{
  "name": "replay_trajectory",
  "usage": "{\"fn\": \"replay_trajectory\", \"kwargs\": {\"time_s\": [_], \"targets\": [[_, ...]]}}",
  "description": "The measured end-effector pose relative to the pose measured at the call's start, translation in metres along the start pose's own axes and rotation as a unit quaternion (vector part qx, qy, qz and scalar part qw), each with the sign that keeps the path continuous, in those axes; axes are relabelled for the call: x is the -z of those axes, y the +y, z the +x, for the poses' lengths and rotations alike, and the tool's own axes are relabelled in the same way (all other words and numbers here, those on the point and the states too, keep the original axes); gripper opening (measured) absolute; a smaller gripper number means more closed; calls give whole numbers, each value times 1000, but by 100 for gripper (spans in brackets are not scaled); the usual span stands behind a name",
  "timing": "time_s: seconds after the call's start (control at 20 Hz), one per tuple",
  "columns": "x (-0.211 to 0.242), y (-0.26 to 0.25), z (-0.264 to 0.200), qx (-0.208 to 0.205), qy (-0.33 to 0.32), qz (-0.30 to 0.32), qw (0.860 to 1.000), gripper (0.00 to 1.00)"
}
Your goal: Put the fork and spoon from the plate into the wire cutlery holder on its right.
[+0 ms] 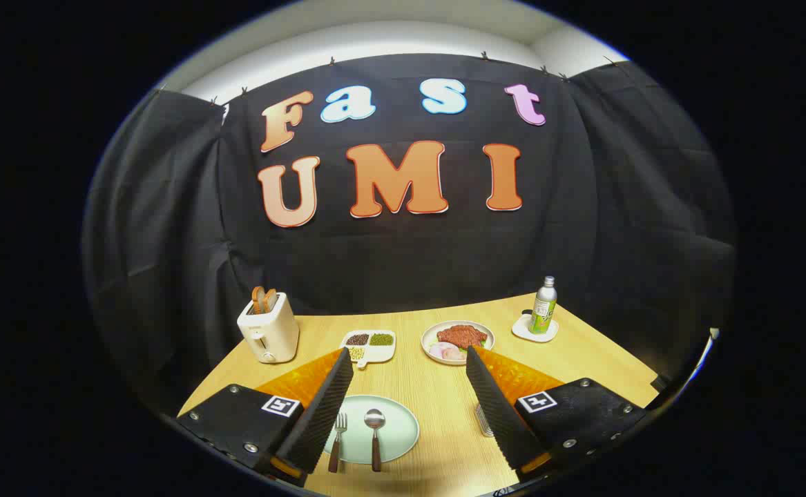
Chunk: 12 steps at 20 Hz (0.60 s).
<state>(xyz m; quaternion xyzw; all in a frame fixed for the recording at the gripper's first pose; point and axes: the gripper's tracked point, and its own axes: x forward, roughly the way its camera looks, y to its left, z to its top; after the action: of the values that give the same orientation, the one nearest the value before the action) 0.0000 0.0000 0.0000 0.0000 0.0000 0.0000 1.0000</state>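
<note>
On the pale green plate [399, 431], fork [338, 442] and spoon [375, 436] lie untouched between the wide-open tongs [409, 369]; the wire cutlery holder [483, 420] waits right. Next comes lowering onto one handle.

Fingers [409, 376] wide apart; fork [338, 433], spoon [374, 431] on plate [403, 431].
</note>
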Motion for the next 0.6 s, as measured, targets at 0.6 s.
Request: {"fn": "replay_trajectory", "kwargs": {"time_s": [0.6], "targets": [[30, 20, 10, -30, 28, -8, 999, 99]]}}
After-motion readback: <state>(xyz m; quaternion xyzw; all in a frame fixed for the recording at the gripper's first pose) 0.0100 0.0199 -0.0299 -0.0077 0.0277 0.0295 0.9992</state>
